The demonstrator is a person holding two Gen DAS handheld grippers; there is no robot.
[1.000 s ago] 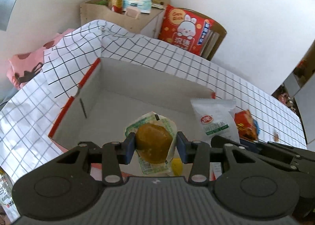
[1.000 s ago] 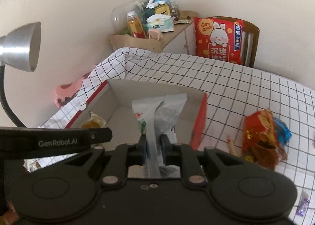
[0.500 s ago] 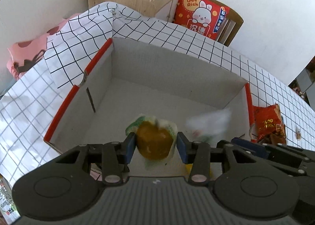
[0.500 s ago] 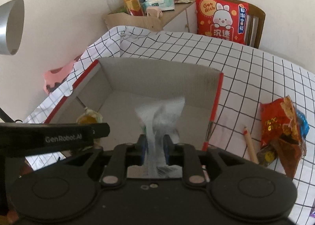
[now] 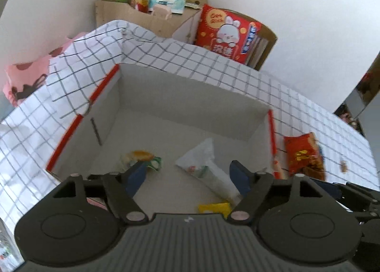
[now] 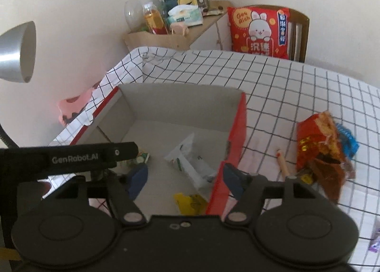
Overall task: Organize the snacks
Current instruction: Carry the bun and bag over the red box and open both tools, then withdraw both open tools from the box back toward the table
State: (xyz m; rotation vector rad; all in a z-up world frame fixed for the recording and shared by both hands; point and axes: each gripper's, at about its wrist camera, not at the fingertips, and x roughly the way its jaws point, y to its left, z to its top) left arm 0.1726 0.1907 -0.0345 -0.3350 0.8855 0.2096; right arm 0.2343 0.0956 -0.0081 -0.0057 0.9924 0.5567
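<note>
1. Both grippers hang over the cardboard box [image 5: 166, 96] with red edges. The left gripper [image 5: 187, 175] has its jaws opening wide with nothing pinched between them. The right gripper [image 6: 181, 178] is opening too, its pads clear of any packet.
2. The step in hand looks like the drop. An orange bun in a green wrapper [image 5: 142, 157] lies on the box floor at about nine o'clock. A white sachet [image 5: 204, 165] lies near the centre, and a yellow packet [image 5: 215, 207] at six o'clock.
3. Next, I judge, the red crumpled snack bag [image 6: 320, 143] on the checked cloth [image 6: 296, 86] outside the box, at three o'clock, wants fetching. That calls for lifting clear of the box wall first.
4. Readable writing: "GenRobot.AI" on the left gripper's arm in the right view. "Gen Rich" shows on the red rabbit cushion [image 6: 258, 31] at twelve o'clock. The sachet's print is too blurred to read.
</note>
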